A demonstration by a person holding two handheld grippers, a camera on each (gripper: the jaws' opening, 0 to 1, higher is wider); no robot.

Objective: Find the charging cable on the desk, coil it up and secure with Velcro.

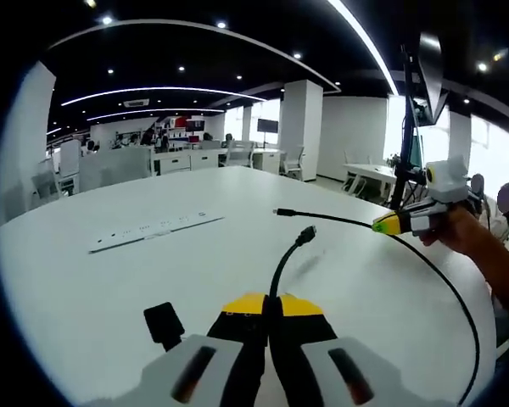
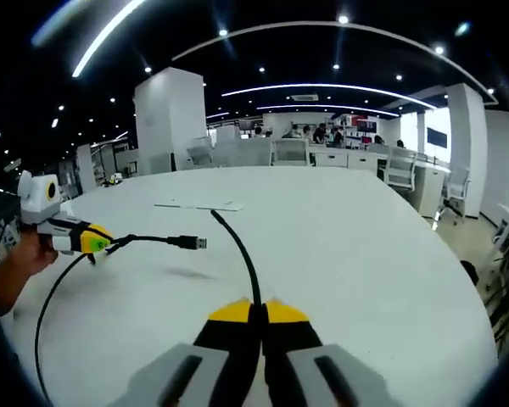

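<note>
A black charging cable [image 1: 445,284] hangs above the white desk [image 1: 85,288], with a gripper on it near each end. In the left gripper view my left gripper [image 1: 270,303] is shut on it, and a short length rises to a plug [image 1: 305,233]. At the right, my right gripper [image 1: 396,223] is shut on the other end, whose tip [image 1: 280,212] points left. The slack loops down to the right. In the right gripper view my right gripper [image 2: 256,312] pinches the cable [image 2: 242,254]. My left gripper [image 2: 93,241] at the left holds the USB plug end [image 2: 191,243]. A small black strap-like piece [image 1: 163,324] lies beside my left jaws.
A white power strip [image 1: 153,229] lies flat on the desk further out, also in the right gripper view [image 2: 199,205]. A person's hand [image 1: 458,233] holds the right gripper. Chairs and other desks [image 1: 195,157] stand beyond the desk's far edge.
</note>
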